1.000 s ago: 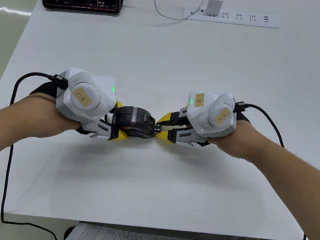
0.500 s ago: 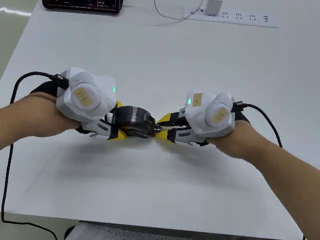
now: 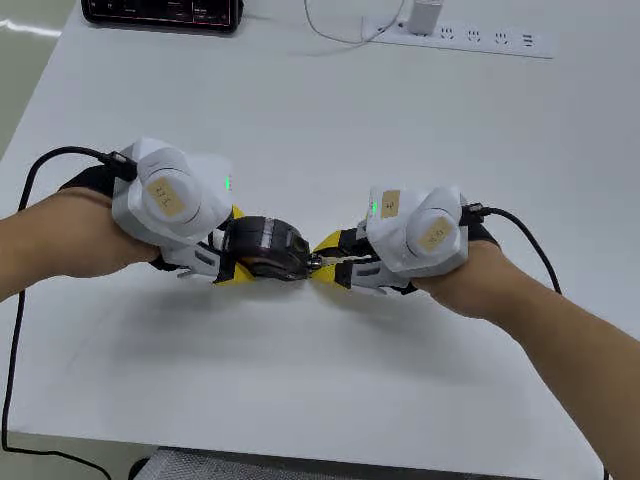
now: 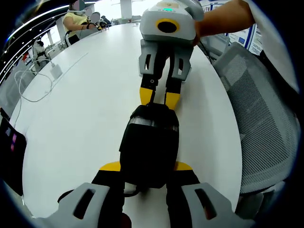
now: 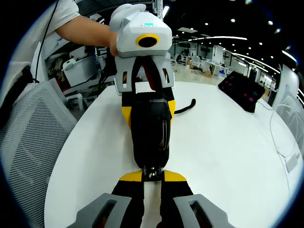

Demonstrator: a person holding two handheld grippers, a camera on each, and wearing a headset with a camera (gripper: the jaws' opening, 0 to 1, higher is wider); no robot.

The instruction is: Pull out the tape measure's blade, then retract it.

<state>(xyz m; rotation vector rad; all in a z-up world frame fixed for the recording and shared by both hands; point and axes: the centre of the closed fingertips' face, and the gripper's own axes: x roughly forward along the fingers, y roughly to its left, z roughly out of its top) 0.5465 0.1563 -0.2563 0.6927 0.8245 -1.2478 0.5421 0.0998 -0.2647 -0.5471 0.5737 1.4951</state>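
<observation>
Gripping the tape measure (image 4: 148,142) in my left fingers (image 4: 110,166), right fingers (image 5: 130,176) pinching its hook (image 5: 153,173), I should pull outward next.

Sides of tape measure (image 3: 270,247) hidden in left gripper (image 3: 236,248) jaws — length of blade (image 5: 153,173) drawn at right gripper (image 3: 322,266) too small to tell — black device (image 3: 165,12) cut by head view's top edge.
</observation>
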